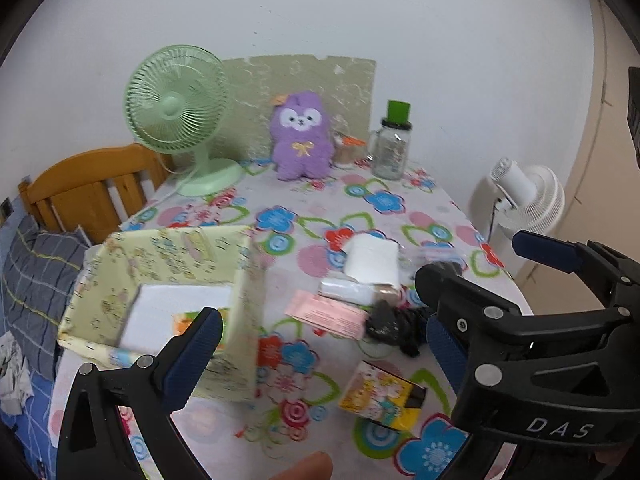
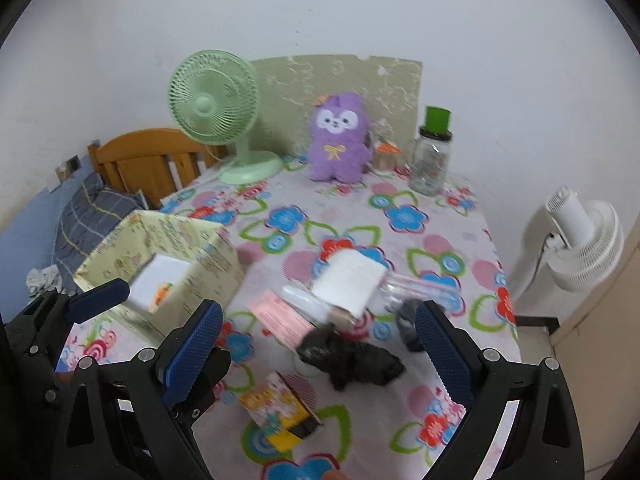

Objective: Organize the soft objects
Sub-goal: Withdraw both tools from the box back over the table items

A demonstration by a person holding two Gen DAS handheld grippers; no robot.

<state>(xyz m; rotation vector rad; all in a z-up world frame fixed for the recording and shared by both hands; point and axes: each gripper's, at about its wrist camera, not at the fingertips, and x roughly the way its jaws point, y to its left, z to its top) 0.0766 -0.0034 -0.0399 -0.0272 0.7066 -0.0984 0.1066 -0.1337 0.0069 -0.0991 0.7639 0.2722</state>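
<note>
The left hand-held gripper (image 1: 320, 344) is spread wide, empty, over the fabric box (image 1: 168, 292) at the bench's (image 1: 452, 220) left. The right hand-held gripper (image 2: 318, 352), equally agape and empty, hovers above the black soft bundle (image 2: 356, 362); pink packet (image 2: 280, 318) and white box (image 2: 348, 280) crowd alongside.

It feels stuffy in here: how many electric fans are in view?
2: a mint-green desk fan at the table's back left, and a white standing fan on the floor right of the table.
</note>
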